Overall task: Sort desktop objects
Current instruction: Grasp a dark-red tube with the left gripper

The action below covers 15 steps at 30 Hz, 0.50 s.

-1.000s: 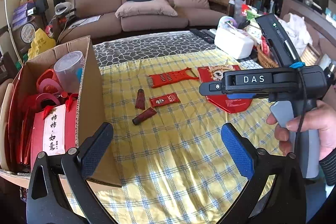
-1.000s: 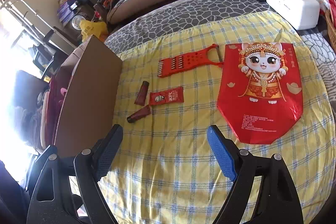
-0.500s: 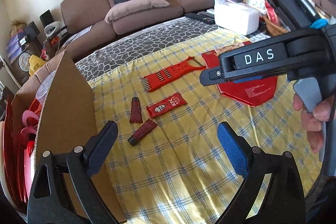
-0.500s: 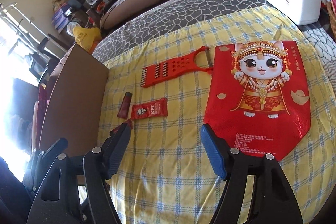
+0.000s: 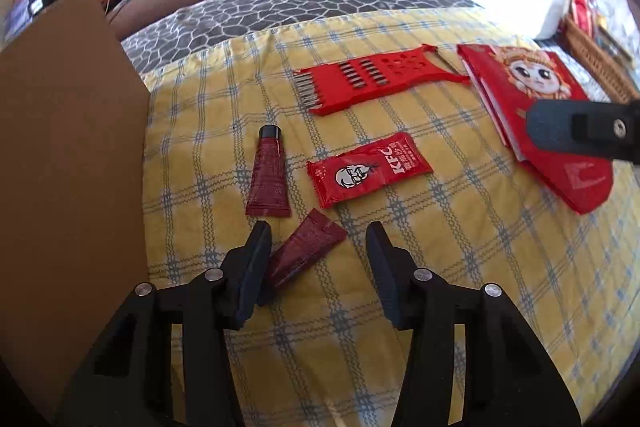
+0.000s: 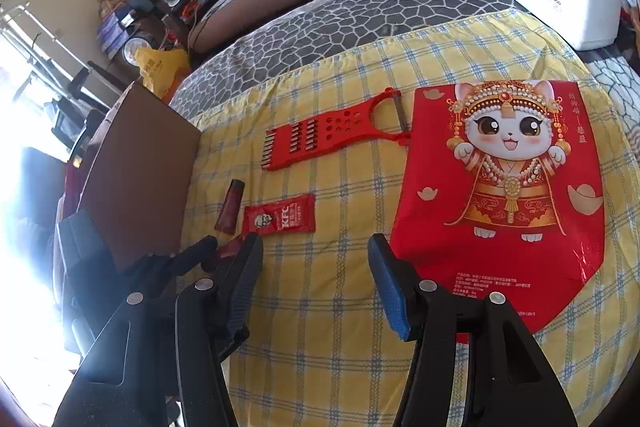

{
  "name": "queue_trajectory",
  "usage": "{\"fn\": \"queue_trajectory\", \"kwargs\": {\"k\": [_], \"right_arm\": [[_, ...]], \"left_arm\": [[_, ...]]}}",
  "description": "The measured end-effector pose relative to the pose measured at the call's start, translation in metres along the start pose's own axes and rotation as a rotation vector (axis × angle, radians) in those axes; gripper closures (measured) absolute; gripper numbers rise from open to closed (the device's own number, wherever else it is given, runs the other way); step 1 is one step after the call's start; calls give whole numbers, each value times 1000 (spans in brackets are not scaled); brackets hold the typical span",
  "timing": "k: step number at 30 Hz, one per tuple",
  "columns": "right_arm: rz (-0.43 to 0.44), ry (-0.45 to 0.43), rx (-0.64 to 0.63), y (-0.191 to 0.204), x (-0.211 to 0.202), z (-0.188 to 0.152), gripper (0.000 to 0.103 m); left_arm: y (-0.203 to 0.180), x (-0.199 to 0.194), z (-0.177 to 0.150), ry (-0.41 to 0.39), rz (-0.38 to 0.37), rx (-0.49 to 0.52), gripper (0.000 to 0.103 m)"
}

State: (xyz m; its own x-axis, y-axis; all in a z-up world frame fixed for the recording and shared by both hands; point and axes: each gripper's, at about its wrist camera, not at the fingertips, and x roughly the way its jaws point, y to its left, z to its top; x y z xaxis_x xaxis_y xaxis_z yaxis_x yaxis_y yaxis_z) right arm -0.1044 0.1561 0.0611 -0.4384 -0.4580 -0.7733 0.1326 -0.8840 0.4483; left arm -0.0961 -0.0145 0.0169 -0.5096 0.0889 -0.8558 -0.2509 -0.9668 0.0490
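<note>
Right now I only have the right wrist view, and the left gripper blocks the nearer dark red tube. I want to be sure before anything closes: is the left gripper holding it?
Observer: No. The left gripper is open. The nearer tube lies flat on the checked cloth between its fingers, close to the left one.
Operator: Which way does it point?
Observer: Its wide crimped end faces the KFC sachet; the other end is hidden behind the left finger.
Operator: Is it touching the farther tube?
Observer: No. The farther tube lies apart from it, and a strip of cloth shows between them.
</note>
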Motion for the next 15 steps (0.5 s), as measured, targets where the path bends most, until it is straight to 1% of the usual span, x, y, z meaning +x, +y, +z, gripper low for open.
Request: {"fn": "queue_trajectory", "kwargs": {"k": [3,5,7,12,15], "right_arm": [[2,9,-15,5,4,-1,46],[0,14,-23,7,6,-1,46],[-3,17,-24,7,8,-2,46],[0,15,-10,6,11,1,48],[17,9,1,7,11,3,48]], "left_arm": [[1,1,-2,-8,-10,-14,58],[3,1,-3,-13,-31,-32,63],[5,0,-2,-19,-42,-44,89],[6,-7,-5,-33,-82,-80,89],[7,-21,-5,-54,-147,-116,89]]}}
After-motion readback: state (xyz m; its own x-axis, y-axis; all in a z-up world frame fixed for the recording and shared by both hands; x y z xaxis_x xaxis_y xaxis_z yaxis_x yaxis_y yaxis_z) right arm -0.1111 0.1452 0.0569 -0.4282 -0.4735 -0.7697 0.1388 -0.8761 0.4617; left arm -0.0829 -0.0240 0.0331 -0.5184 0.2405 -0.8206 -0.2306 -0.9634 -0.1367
